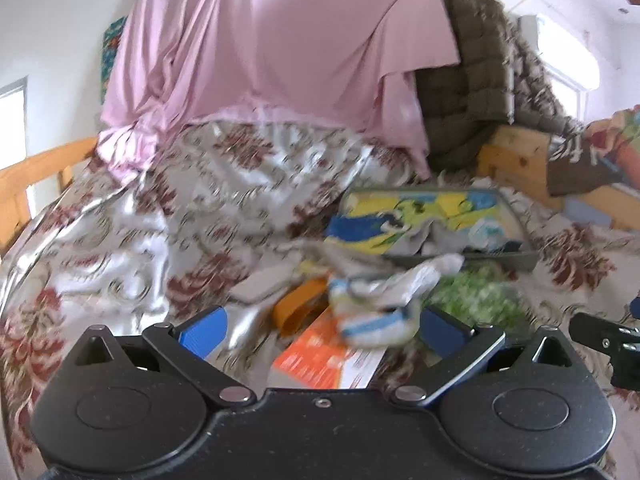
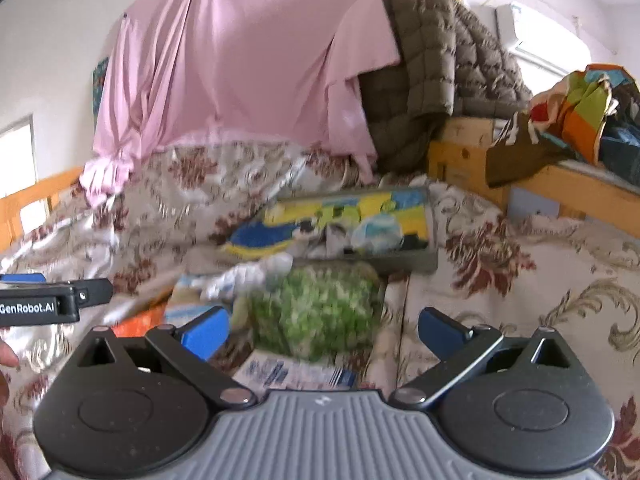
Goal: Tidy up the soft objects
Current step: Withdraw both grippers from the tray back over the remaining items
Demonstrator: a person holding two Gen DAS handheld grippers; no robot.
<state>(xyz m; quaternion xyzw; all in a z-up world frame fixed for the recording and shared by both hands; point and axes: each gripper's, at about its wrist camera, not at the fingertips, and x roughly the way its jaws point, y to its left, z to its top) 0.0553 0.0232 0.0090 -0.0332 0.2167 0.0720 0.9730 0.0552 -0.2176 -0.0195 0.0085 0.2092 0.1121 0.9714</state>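
Note:
My left gripper is open above a floral bedspread. A white and blue sock lies just ahead of it, close to its right finger, over an orange packet. A green patterned soft bundle lies to the right of the sock. Behind them, a grey bin holds a yellow and blue cloth. My right gripper is open too, with the green bundle lying between its fingers. The bin sits beyond it. The view is blurred.
A pink sheet hangs at the back beside an olive quilted jacket. A wooden bed frame at the right carries colourful clothes. An orange ring and a blue-printed packet lie near the grippers.

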